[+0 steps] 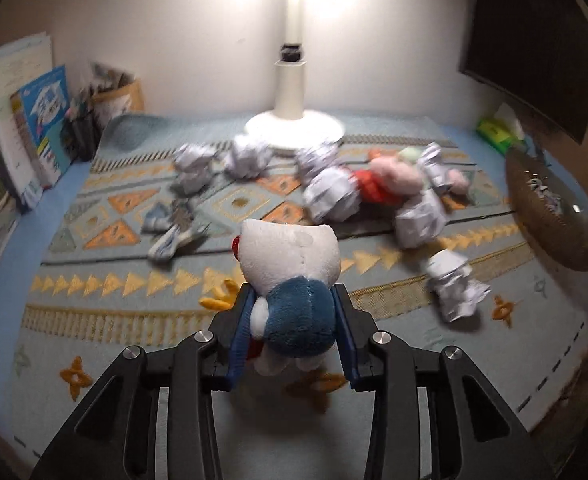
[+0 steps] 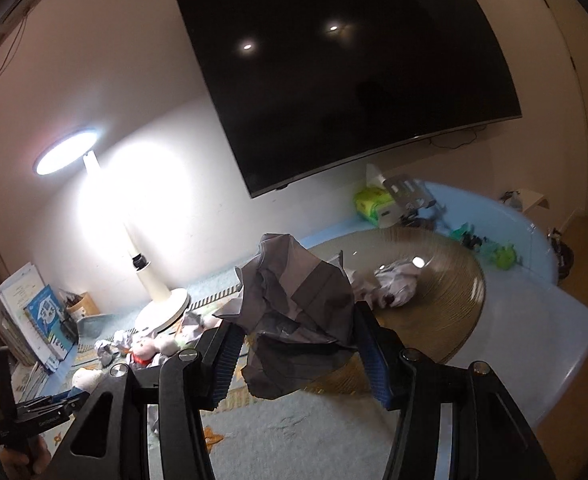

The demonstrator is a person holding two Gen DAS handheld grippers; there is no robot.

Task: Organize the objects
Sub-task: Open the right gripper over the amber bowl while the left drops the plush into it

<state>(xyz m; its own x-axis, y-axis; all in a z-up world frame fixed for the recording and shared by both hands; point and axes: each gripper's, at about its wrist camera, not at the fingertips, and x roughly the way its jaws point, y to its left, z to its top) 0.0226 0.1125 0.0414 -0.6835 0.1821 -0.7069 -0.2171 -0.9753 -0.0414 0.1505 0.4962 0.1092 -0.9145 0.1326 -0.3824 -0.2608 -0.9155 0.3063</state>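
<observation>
My left gripper is shut on a white and blue plush toy, held above the patterned mat. Several crumpled paper balls and a pink plush with a red shirt lie further back on the mat. My right gripper is shut on a crumpled paper ball, held high near a round woven basket that has crumpled paper in it. The left gripper with its plush also shows at the lower left of the right wrist view.
A white desk lamp stands at the back centre. Books and a pen holder line the left edge. A green tissue pack and small toys sit at the back right. A dark screen hangs on the wall.
</observation>
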